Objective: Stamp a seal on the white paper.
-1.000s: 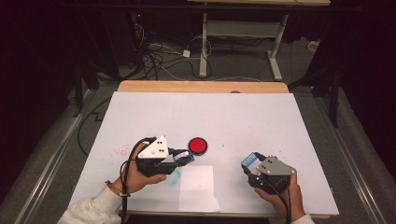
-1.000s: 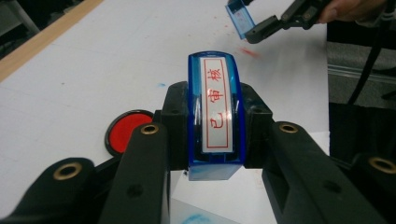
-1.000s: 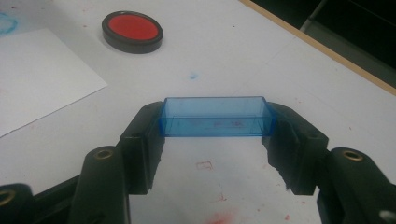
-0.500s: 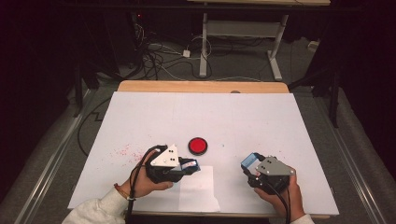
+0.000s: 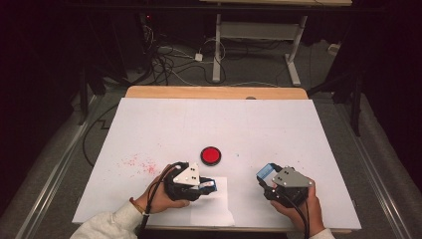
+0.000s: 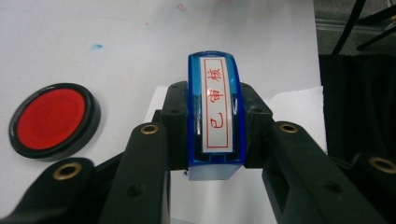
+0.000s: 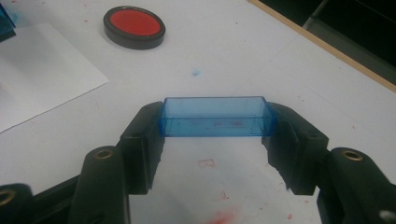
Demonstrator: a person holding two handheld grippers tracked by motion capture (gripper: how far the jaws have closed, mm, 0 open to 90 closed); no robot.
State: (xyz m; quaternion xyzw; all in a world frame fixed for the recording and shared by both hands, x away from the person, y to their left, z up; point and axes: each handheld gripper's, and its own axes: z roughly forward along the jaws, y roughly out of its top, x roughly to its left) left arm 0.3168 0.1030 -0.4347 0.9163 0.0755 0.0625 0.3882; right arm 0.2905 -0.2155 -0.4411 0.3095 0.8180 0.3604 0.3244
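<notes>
We see our left tool (image 5: 206, 186) clamped on a blue stamp (image 6: 215, 114), its two black jaws pressing the stamp's sides; the label with red characters faces the left gripper view's camera, and the stamp's pale base points down at a white sheet of paper (image 5: 219, 209); whether the base touches the sheet we cannot tell. In the high view this tool sits over the sheet's upper left part, near the desk's (image 5: 278, 124) front edge. A round red ink pad (image 5: 211, 155) in a black rim rests on the desk just beyond the sheet, apart from the stamp. Our right tool (image 7: 215, 128) is clamped on a clear blue cap (image 7: 215, 116), held by its two short ends and lifted off the desk, to the right of the paper. Red specks (image 5: 137, 163) mark the desk left of the left hand (image 5: 161, 199).
</notes>
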